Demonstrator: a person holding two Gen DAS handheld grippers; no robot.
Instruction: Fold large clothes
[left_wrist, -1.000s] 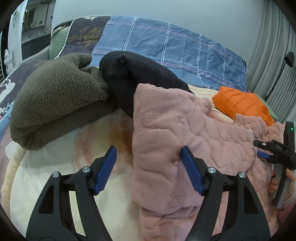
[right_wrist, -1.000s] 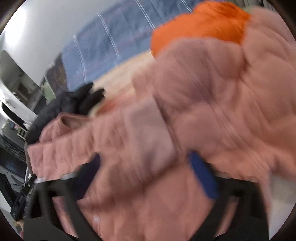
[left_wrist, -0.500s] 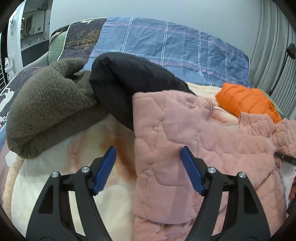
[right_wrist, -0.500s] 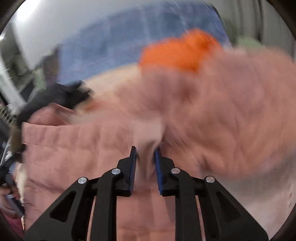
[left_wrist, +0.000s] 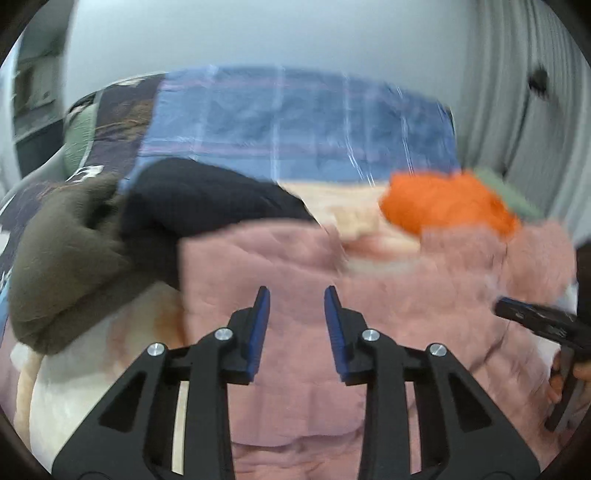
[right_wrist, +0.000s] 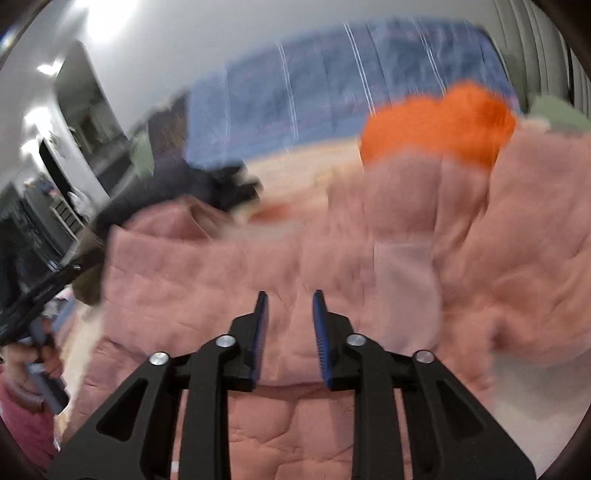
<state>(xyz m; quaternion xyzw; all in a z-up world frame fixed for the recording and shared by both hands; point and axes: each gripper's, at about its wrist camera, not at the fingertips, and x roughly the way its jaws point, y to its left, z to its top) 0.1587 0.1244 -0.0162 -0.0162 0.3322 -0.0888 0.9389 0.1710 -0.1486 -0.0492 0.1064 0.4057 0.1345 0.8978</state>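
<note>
A pink quilted garment (left_wrist: 406, 280) lies spread over the bed and fills the lower half of both blurred views (right_wrist: 184, 266). My left gripper (left_wrist: 297, 290) hovers over its left part. Its jaws are closing and stand a hand's width apart, with no fold pinched between the pads. My right gripper (right_wrist: 290, 294) is over the garment's middle. Its jaws are opening with a narrow gap, and the cloth lies beneath them, not gripped. A hand (left_wrist: 565, 373) holding the right gripper's handle shows at the right edge of the left wrist view.
An orange puffer jacket (left_wrist: 447, 201) sits beyond the pink garment. A black garment (left_wrist: 199, 199) and a brown fleece (left_wrist: 62, 258) are piled at the left. Blue plaid bedding (left_wrist: 295, 122) lines the far side. A cream blanket (left_wrist: 92, 387) covers the bed.
My left jaws have narrowed from wide apart and shifted right over the pink garment. My right jaws pinched a pink fold half a second ago and have since parted off it.
</note>
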